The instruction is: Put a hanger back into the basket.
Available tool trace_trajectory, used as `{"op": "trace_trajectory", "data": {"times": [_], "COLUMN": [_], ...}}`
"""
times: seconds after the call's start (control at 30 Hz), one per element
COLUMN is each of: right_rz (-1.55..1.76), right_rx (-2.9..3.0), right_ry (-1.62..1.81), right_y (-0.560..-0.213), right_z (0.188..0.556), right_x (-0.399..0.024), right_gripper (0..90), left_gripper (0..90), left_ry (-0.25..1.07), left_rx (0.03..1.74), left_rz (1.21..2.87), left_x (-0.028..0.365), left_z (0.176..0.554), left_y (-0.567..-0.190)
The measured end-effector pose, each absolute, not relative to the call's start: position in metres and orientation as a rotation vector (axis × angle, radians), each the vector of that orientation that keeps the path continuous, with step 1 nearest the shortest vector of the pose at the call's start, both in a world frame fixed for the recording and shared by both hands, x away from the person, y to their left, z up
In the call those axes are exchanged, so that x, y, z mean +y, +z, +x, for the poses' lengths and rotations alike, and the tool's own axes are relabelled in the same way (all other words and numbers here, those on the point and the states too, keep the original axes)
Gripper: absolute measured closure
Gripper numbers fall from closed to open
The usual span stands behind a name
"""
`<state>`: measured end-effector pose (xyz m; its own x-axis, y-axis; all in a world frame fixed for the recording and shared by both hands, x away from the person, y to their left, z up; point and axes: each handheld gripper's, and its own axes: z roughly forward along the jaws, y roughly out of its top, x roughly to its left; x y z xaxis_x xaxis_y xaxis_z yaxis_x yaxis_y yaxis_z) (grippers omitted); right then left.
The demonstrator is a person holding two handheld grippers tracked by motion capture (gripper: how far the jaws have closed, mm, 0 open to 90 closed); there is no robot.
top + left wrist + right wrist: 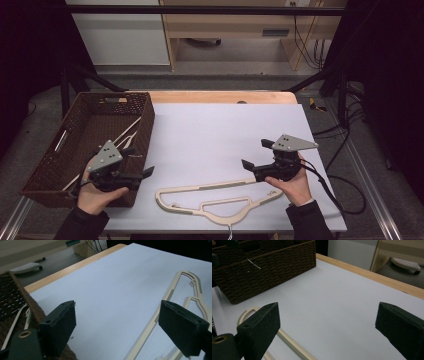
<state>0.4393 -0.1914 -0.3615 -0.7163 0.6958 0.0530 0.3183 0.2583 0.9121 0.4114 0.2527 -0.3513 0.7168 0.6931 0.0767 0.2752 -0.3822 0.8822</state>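
Worktop [215,130] lies bare and pale between the wicker basket [145,117] at its left edge and the right hand. A cream hanger [210,197], flat and slim with a cut-out frame, rests along the near edge. The left gripper [142,170] hangs over the basket's near corner, jaws spread with nothing between them, just left of the hanger's hooked end. The right gripper [255,160], also spread, hovers above the hanger's other end, perhaps not touching it.

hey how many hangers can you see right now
2, perhaps more: one hanger on the table near the front edge between the hands; one hanger in the basket by the right wall. Others may lie hidden inside.
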Motion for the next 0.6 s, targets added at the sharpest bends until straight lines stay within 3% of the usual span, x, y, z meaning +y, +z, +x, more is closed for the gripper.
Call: {"op": "trace_trajectory", "data": {"times": [0.6], "right_rz": [0.895], "right_rx": [2.276], "right_ry": [1.379], "right_y": [-0.364], "right_z": [0.438], "right_x": [-0.168], "right_gripper": [6.5], "left_gripper": [10.7], "left_ry": [0.484], "left_rx": [0.677], "left_rz": [2.033], "left_x": [0.214], "left_z": [0.409], "left_y": [-0.378]}}
